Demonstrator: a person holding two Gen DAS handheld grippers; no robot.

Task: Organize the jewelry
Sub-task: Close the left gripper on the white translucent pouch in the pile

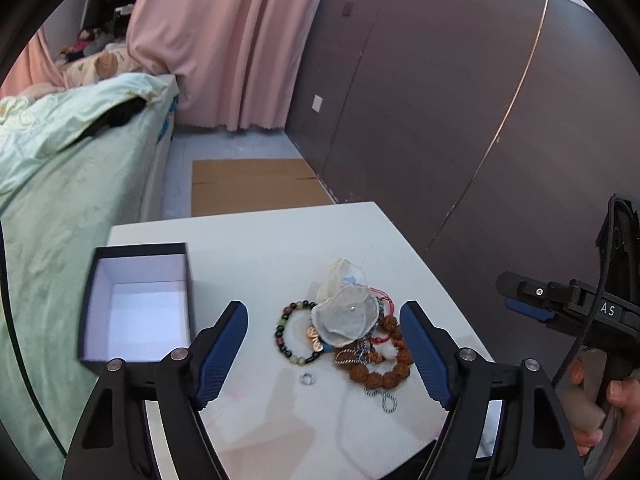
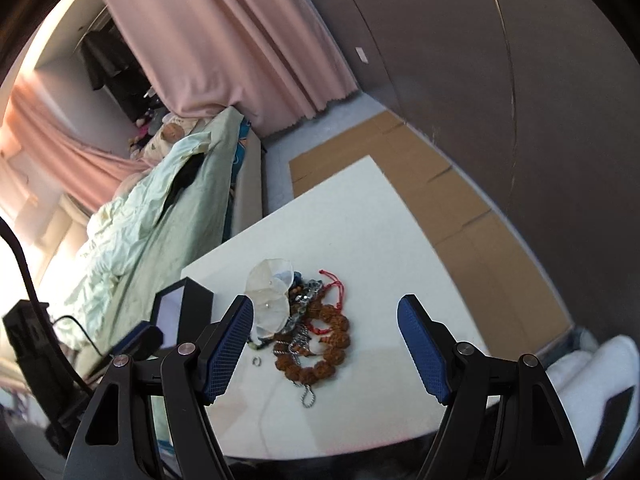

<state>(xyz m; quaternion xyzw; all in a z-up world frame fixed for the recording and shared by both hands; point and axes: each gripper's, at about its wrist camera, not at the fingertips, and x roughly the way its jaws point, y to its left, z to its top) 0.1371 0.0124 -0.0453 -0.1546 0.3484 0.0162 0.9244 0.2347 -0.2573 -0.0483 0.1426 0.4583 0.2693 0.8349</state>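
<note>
A heap of jewelry lies on the white table (image 1: 256, 248): a dark and green bead bracelet (image 1: 290, 330), a brown seed bracelet (image 1: 384, 368), a white fabric flower (image 1: 346, 314), a metal chain (image 1: 384, 398) and a small silver ring (image 1: 308, 379). An open dark box (image 1: 136, 304) with a white inside stands left of it. My left gripper (image 1: 324, 320) is open above the heap. My right gripper (image 2: 326, 316) is open above the same heap (image 2: 316, 336), and shows at the right of the left wrist view (image 1: 532, 300).
A bed with a green cover (image 1: 60, 168) runs along the table's left side. Flat cardboard (image 1: 252, 184) lies on the floor beyond the table. A dark wardrobe wall (image 1: 460, 100) stands to the right. Pink curtains (image 1: 224, 40) hang behind.
</note>
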